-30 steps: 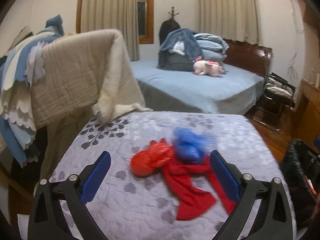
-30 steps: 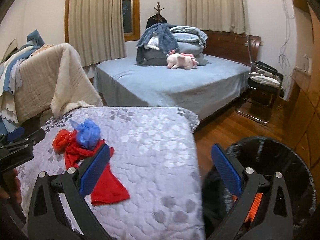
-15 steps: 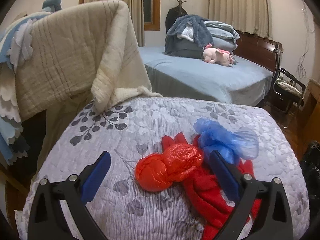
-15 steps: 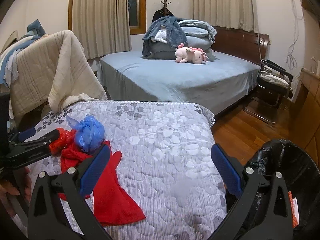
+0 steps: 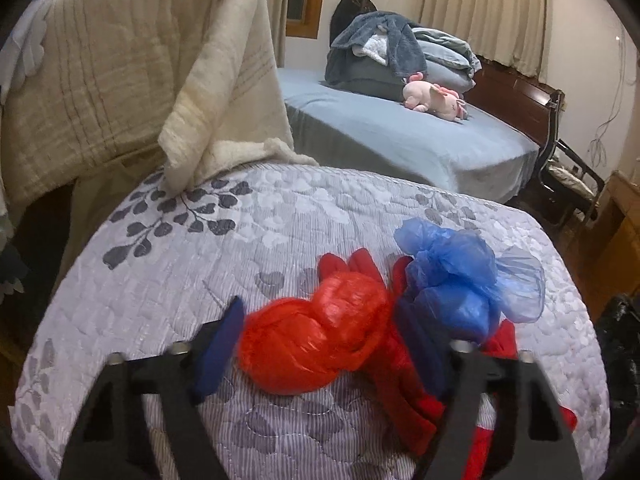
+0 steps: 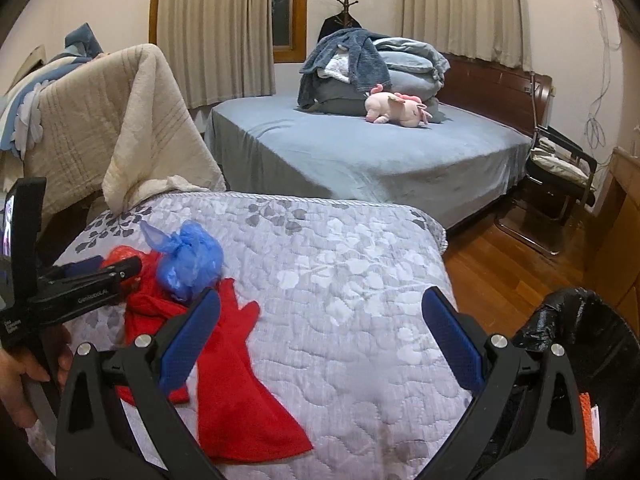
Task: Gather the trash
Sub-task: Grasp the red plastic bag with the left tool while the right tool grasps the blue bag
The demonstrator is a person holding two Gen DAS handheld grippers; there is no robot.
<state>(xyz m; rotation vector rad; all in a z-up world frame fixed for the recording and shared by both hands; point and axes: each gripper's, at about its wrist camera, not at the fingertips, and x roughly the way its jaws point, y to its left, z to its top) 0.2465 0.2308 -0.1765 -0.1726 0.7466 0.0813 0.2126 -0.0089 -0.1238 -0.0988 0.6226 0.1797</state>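
Quilted bed [image 5: 168, 304]: red bag [image 5: 316, 340] sits sideways between left gripper [image 5: 324, 348] jaws, just closing, not yet pinching. Right gripper [image 6: 320, 340] wide open, empty, farther off.

The left gripper [image 5: 324, 344] points downward, its jaws just closing around a red plastic bag [image 5: 316, 340]; motion blur leaves it unclear whether the blue pads [image 5: 218, 350] already press on it. A hand [image 6: 24, 376] grasps its handle. The right gripper [image 6: 320, 344] hangs with jaws spread wide, nothing between them.
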